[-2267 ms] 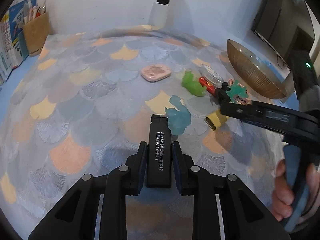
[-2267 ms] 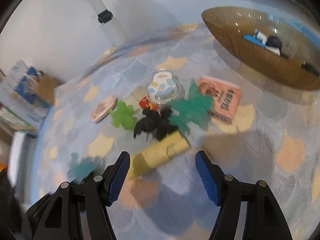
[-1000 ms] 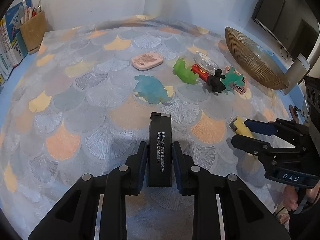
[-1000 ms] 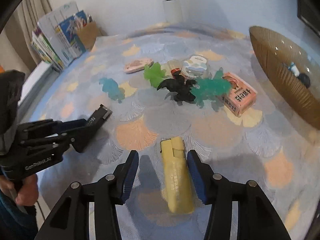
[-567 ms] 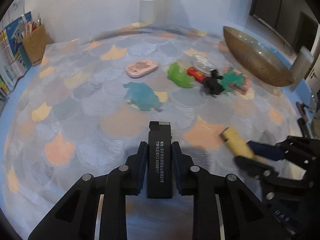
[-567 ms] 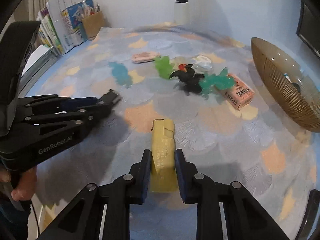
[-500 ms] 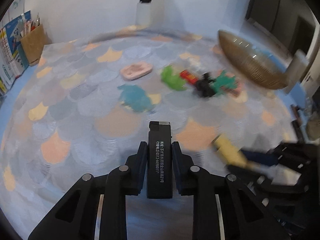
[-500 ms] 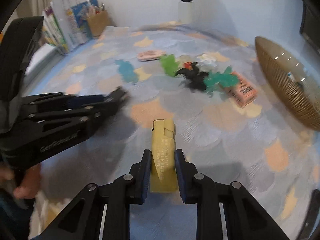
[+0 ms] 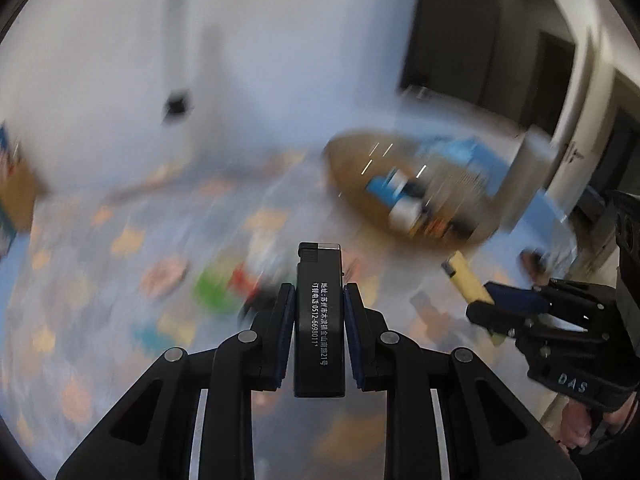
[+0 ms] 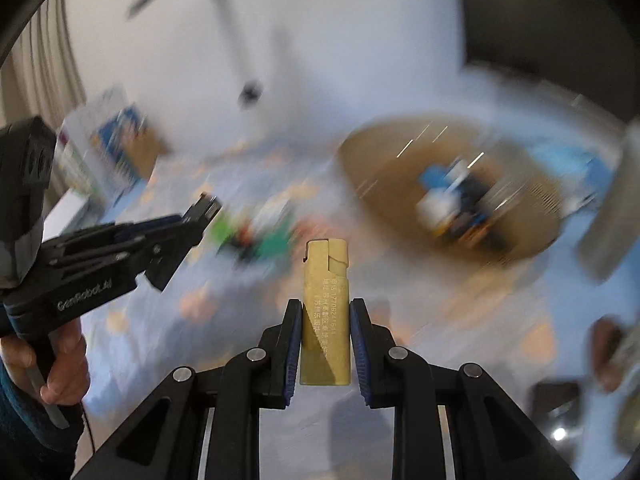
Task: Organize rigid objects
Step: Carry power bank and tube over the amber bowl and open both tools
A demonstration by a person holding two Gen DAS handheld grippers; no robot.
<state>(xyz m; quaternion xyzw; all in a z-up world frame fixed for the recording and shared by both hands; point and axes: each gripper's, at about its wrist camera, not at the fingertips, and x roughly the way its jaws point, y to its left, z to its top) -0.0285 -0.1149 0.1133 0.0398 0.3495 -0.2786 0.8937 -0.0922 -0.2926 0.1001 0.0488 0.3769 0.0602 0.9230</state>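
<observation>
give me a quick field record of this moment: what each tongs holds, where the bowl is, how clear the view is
left tongs: shut on black lighter
right tongs: shut on yellow lighter
bowl: brown, ahead on the patterned table, some things already inside
toys: small coloured pile left of the bowl, too blurred to name
view: heavy motion blur in both cameras

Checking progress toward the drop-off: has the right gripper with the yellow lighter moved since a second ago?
Yes. The right gripper, shut on the yellow lighter, has lifted off the table and swung toward the brown bowl, which now sits ahead, its inside visible.
</observation>
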